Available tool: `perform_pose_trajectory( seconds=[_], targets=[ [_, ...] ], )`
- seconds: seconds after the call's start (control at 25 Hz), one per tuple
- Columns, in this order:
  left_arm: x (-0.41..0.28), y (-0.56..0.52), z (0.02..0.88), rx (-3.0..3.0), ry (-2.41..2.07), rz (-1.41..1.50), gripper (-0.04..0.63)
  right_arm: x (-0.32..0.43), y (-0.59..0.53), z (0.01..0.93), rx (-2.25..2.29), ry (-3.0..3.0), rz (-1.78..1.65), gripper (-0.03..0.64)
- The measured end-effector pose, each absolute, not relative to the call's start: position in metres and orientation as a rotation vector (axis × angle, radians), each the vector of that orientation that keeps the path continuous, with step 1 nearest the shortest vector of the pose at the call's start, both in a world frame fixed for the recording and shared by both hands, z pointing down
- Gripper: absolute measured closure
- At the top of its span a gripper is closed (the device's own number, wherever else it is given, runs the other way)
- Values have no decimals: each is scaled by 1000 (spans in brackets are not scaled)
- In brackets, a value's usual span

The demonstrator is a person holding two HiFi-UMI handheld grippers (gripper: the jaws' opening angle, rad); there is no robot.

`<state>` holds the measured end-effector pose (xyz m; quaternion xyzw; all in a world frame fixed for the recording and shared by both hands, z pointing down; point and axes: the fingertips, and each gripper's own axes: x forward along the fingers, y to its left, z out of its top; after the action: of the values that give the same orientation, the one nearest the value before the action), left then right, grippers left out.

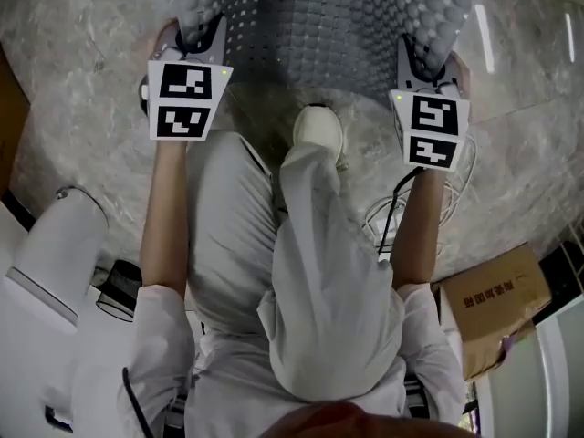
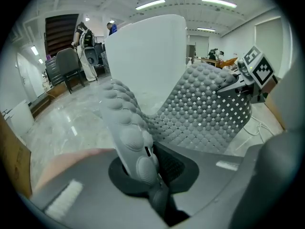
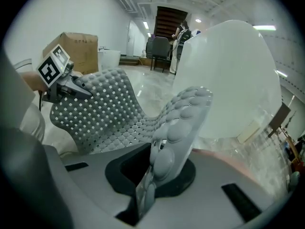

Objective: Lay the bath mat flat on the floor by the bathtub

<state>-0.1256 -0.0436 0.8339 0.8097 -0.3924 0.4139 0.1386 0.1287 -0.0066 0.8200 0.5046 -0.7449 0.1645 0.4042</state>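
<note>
Grey, knobbly bath mat (image 2: 200,109) fills the foreground. One corner is clamped between the closed jaws of the left gripper (image 2: 147,171) and the opposite corner is clamped in the jaws of the right gripper (image 3: 151,175). Between the two grips the mat hangs off the floor (image 1: 82,35), sagging into a curve, its perforated face turned toward the person. In the head view it spans the gap between the two marker cubes, ahead of the person's pale shoe (image 1: 318,131). The white bathtub (image 2: 145,56) rises close behind the mat. A white cable (image 1: 381,215) lies looped on the marble-patterned floor beside the right forearm, and a cardboard box (image 1: 497,307) sits further to the right. A chair (image 2: 66,63) stands well back across the room.
</note>
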Motion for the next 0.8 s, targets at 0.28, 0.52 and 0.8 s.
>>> perform_pose_trajectory(
  seconds=[0.28,0.52,0.8],
  targets=[
    [-145,-59,882,2313,-1133,1360,576,159,-22,881,1297,-1783,432,594],
    [-168,-76,916,2261,-1099,1495,574,198,-37,928,1291,-1693,485,594],
    [-206,-92,962,2160,-1096,1593,566,239,-45,973,1283,-1665,679,592]
  ],
)
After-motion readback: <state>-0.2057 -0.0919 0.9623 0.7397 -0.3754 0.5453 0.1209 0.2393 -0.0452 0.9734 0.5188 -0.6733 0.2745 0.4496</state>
